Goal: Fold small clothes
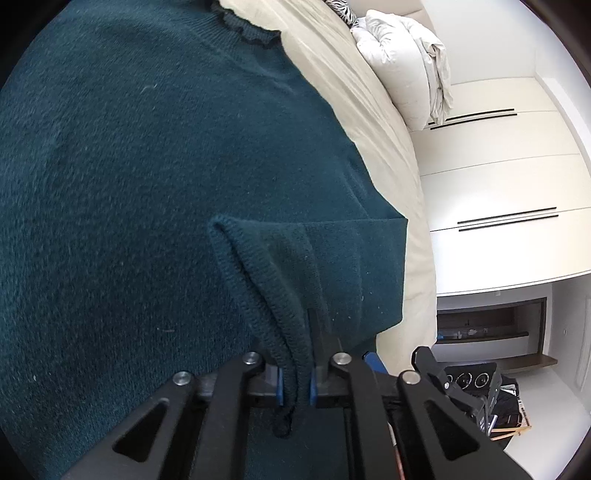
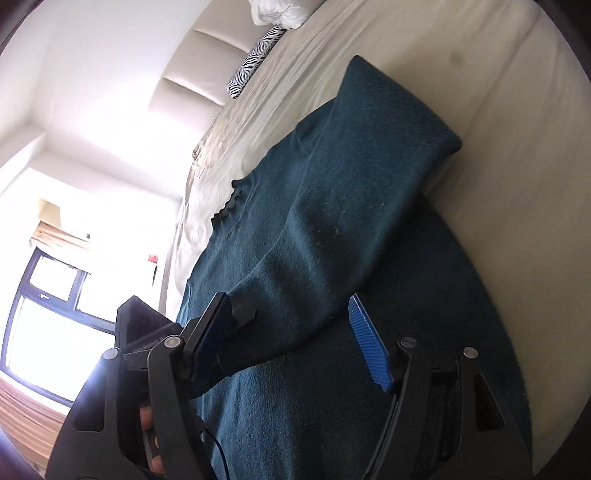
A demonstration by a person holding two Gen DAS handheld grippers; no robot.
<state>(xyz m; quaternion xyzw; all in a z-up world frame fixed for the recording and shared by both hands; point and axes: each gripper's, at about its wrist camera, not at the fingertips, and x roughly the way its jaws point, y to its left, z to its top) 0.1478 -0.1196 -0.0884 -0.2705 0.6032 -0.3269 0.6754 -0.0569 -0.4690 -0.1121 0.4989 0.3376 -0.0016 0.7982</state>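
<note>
A dark teal knit sweater (image 1: 129,184) lies spread on a beige bed (image 1: 388,147), its frilled neckline (image 1: 247,26) at the far end. My left gripper (image 1: 295,384) is shut on the ribbed cuff (image 1: 258,277) of one sleeve, which is drawn across the sweater's body. In the right wrist view the other sleeve (image 2: 351,184) lies folded over the sweater (image 2: 332,424). My right gripper (image 2: 291,343) stands open over that sleeve's lower end, its blue pads (image 2: 369,347) on either side and not pressing on the cloth.
White folded bedding (image 1: 402,62) and a zebra-striped cushion (image 2: 251,62) lie near the padded headboard (image 2: 207,62). White wardrobe doors (image 1: 498,177) stand past the bed's edge, with clutter on the floor (image 1: 491,391). A bright window (image 2: 48,306) is on the other side.
</note>
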